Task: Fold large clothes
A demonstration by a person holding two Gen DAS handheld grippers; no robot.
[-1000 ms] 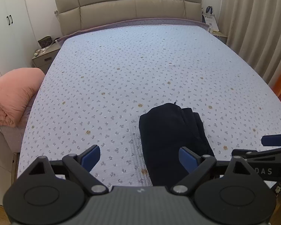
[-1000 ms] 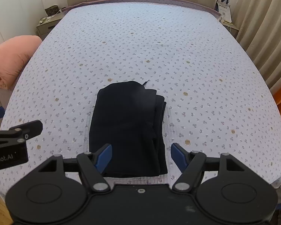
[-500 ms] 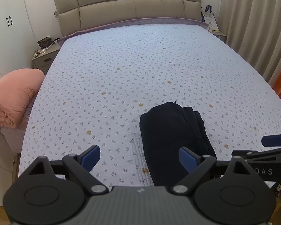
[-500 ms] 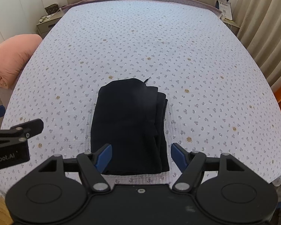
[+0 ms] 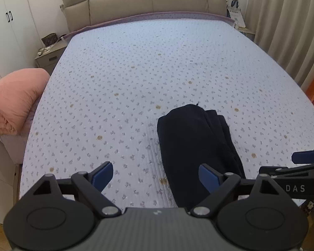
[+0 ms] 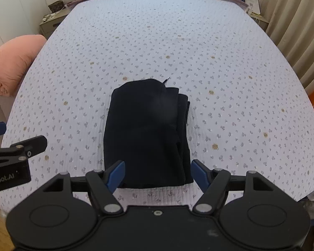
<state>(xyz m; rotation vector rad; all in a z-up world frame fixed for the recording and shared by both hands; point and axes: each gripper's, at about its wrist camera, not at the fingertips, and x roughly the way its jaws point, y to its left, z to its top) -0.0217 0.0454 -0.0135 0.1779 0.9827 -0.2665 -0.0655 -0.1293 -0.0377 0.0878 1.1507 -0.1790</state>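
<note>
The dark garment (image 6: pixel 146 133) lies folded into a compact stack near the foot edge of the bed (image 6: pixel 219 41), layered edges showing at its three o'clock side. It looks finished, which would explain why nothing grips it. The right gripper (image 6: pixel 157 174) hangs just above its six o'clock end, jaws apart and empty. The left gripper (image 5: pixel 156 174) hovers toward nine o'clock, jaws also wide, over bare quilt. A pink duvet (image 5: pixel 12 100) sits off the bed at nine o'clock.

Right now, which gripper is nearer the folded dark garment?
Right. The right gripper hangs open, centred over the dark garment's near edge; the left gripper hangs open beside its left edge, mostly above bare bedspread.
</note>
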